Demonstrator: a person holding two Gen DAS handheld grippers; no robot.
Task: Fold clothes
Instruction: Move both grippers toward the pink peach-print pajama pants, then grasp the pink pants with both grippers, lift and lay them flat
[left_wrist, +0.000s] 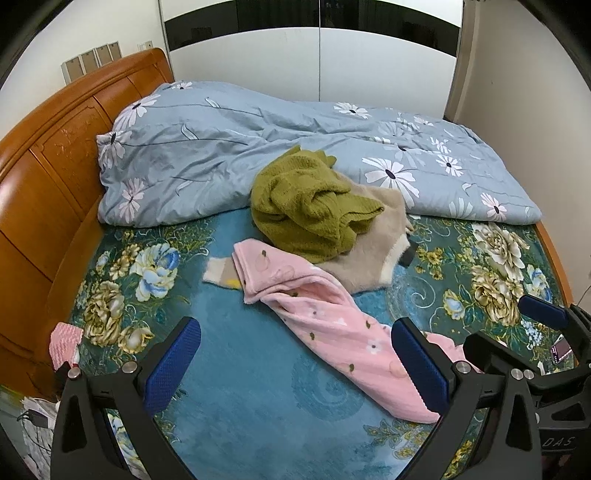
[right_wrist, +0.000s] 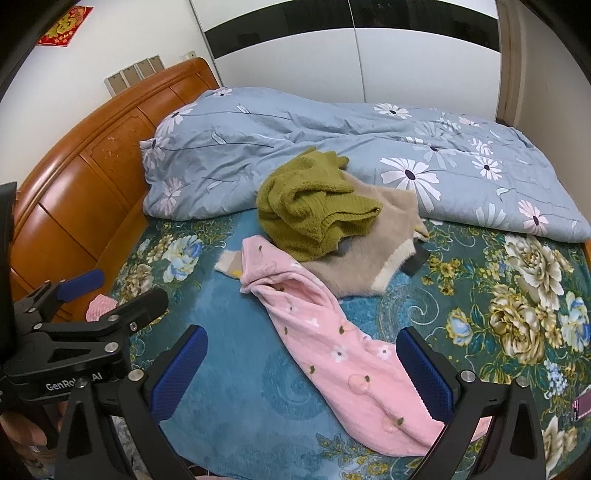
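Pink garment (left_wrist: 332, 325): floral print, stretched diagonally, unfolded, on bed.
Green knit (left_wrist: 306, 206): crumpled heap atop beige garment.
Beige garment (left_wrist: 369, 254): fuzzy, spread beneath.

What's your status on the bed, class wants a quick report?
Left gripper open, right gripper open, both empty. Pink garment unfolded on the bedsheet. Green sweater overlaps its far end, heaped on beige garment.
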